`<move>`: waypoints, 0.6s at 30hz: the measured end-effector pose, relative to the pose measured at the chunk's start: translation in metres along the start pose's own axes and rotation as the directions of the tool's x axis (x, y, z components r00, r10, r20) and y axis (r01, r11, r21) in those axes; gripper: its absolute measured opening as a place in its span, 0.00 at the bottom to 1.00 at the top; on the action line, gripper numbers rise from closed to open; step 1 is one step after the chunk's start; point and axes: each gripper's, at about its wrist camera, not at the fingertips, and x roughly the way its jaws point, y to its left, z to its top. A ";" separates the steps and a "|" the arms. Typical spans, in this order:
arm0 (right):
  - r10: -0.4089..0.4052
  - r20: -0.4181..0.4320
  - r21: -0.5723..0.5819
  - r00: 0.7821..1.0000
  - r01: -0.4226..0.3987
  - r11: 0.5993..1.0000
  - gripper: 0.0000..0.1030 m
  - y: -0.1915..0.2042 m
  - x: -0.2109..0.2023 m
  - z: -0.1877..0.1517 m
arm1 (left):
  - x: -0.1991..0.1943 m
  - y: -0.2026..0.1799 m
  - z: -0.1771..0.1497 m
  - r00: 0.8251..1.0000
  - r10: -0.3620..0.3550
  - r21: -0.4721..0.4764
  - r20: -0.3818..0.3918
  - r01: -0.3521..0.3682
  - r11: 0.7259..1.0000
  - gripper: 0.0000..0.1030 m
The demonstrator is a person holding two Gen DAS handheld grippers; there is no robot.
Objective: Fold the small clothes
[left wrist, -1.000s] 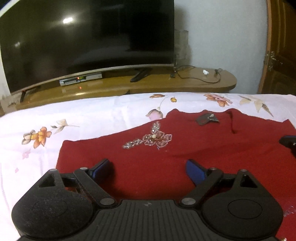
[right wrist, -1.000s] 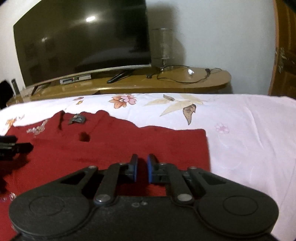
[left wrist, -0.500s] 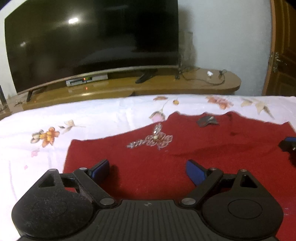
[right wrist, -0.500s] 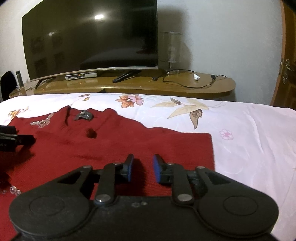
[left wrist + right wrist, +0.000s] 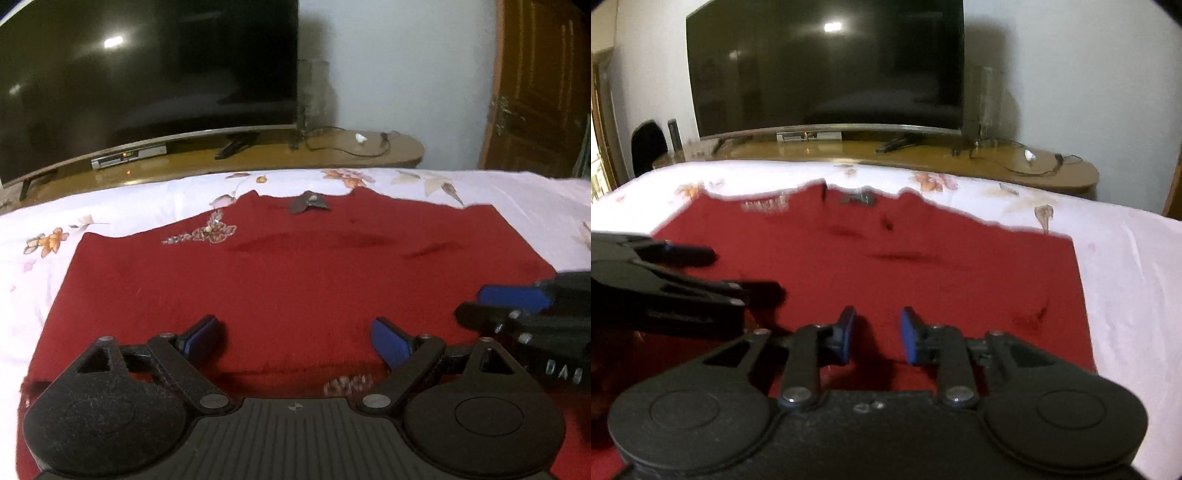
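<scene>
The red garment (image 5: 295, 280) lies spread flat on the bed sheet (image 5: 122, 206), its neckline toward the far edge of the bed, nearest the television stand (image 5: 923, 155), and its near hem under both tools. A beaded ornament (image 5: 207, 232) sits on the left of its far part, and a small dark tag (image 5: 308, 203) lies at the collar. No clear fold shows in the cloth; only shallow creases cross its middle. By this evidence the task appears to be at an early stage: the garment is laid out, and the folds themselves are not yet made. The left gripper (image 5: 295, 338) has its jaws set wide; it hovers over the near hem with nothing between the pads. The right gripper (image 5: 877, 334) has its jaws at a narrow gap; cloth shows beneath the gap, but the pads do not press on it, so nothing is held. Whether either tool touches the fabric cannot be determined.
</scene>
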 end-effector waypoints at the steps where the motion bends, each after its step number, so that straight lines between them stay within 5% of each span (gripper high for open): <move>1: -0.015 0.000 -0.006 1.000 0.015 1.000 0.26 0.000 -0.004 -0.002 | -0.004 0.002 -0.003 1.000 0.000 0.004 0.001 0.000 1.000 0.87; 10: -0.075 -0.006 -0.041 0.997 0.075 0.996 0.28 -0.008 -0.020 -0.010 | -0.033 0.029 -0.007 0.999 0.013 0.059 0.038 -0.015 0.998 0.87; 12: -0.098 0.043 -0.030 0.994 0.099 0.995 0.30 -0.012 -0.031 -0.005 | -0.040 0.050 -0.003 0.997 0.029 -0.001 0.078 -0.029 1.000 0.87; 15: -0.140 -0.032 0.035 0.990 0.141 0.989 0.29 -0.033 -0.017 -0.002 | -0.018 0.084 -0.009 0.997 0.057 -0.105 -0.043 -0.061 0.993 0.88; 18: -0.128 -0.020 0.067 0.992 0.129 0.989 0.30 -0.047 -0.012 -0.009 | -0.016 0.100 -0.018 0.999 0.017 -0.142 -0.033 -0.022 0.990 0.92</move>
